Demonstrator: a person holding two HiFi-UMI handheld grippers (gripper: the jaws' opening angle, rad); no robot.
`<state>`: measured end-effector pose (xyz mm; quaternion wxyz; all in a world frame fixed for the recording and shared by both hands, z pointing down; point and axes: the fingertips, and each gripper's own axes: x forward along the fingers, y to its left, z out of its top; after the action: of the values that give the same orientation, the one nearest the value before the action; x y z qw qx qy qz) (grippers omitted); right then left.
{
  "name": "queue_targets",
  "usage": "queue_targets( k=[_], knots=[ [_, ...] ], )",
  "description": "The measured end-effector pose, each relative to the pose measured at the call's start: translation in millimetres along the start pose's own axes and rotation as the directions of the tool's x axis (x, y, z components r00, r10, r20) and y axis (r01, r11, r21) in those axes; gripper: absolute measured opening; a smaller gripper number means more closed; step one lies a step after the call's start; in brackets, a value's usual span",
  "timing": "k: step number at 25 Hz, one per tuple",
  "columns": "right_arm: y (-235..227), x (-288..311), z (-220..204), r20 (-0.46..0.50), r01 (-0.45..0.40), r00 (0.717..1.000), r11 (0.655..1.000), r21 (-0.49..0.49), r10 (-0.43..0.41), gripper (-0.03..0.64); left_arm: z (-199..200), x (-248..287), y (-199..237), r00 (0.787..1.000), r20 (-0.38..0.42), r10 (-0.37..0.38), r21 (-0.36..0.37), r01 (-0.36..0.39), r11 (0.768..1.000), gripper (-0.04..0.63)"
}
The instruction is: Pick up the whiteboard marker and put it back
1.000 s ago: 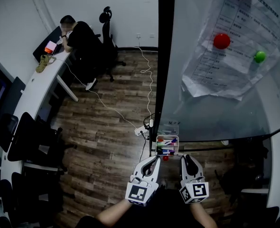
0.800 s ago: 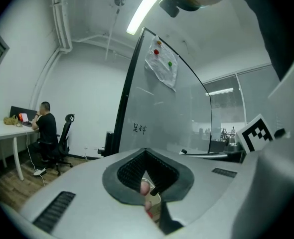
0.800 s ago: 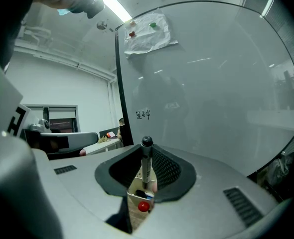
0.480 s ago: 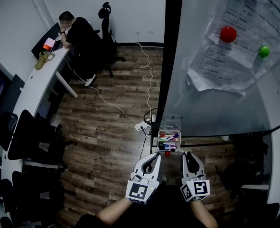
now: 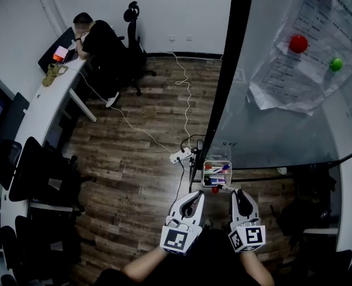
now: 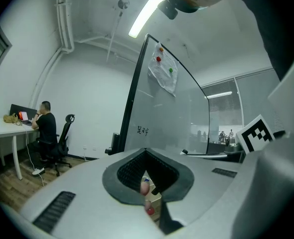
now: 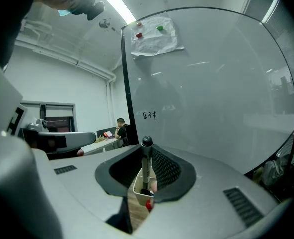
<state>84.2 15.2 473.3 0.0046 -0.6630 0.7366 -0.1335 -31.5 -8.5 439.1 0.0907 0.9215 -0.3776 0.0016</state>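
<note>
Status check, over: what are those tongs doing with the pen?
Right tongs shut on whiteboard marker, upright. Left tongs empty, slightly apart. Marker tray just ahead, marker not in yet. Nothing blocking.

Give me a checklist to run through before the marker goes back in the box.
1. Marker held: ok. The marker stands upright, clamped in the jaws of the right tool.
2. Box in sight: ok. The box sits just ahead, by the lower edge of the whiteboard.
3. Marker over the box: not ok. The right tool is short of it.
4. Room in the box: cannot tell. Other markers lie in it.
5. Left tool out of the way: ok. The left tool is beside the right one, jaws slightly apart, nothing between them.
</note>
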Motion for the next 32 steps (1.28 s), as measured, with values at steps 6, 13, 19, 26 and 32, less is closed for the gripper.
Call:
queue_targets(
  k=[6, 13, 19, 26, 32],
  knots=[
    [16.8, -4.9, -0.1, 0.014, 0.029, 0.999, 1.0, -0.011, -0.029, 0.077, 0.5, -12.7, 4.6, 1.0, 0.01, -0.026, -0.024, 0.026, 0.999, 0.008],
    [24.4, -5.7, -4.9, 0.014, 0.047, 0.999, 0.999, -0.008, -0.047, 0.077, -1.4, -17.8, 9.2, 0.999, 0.012, -0.042, -0.033, 0.043, 0.999, 0.008],
    [21.0, -0.2, -19.0, 0.006, 0.039, 0.999, 0.999, -0.007, -0.039, 0.077, -10.7, -10.8, 16.9, 1.0, 0.002, -0.016, -0.06, 0.016, 0.998, 0.008],
    [7.2, 20.2, -31.0, -0.028, 0.025, 0.999, 0.999, -0.032, -0.026, 0.077, -20.3, 5.6, 25.4, 1.0, -0.026, 0.008, -0.061, -0.009, 0.998, 0.008],
    [2.1, 34.9, -45.0, -0.06, 0.006, 0.998, 0.999, -0.048, -0.009, 0.077, -31.5, 16.5, 29.8, 0.999, -0.042, 0.013, -0.061, -0.015, 0.998, 0.008]
  ],
)
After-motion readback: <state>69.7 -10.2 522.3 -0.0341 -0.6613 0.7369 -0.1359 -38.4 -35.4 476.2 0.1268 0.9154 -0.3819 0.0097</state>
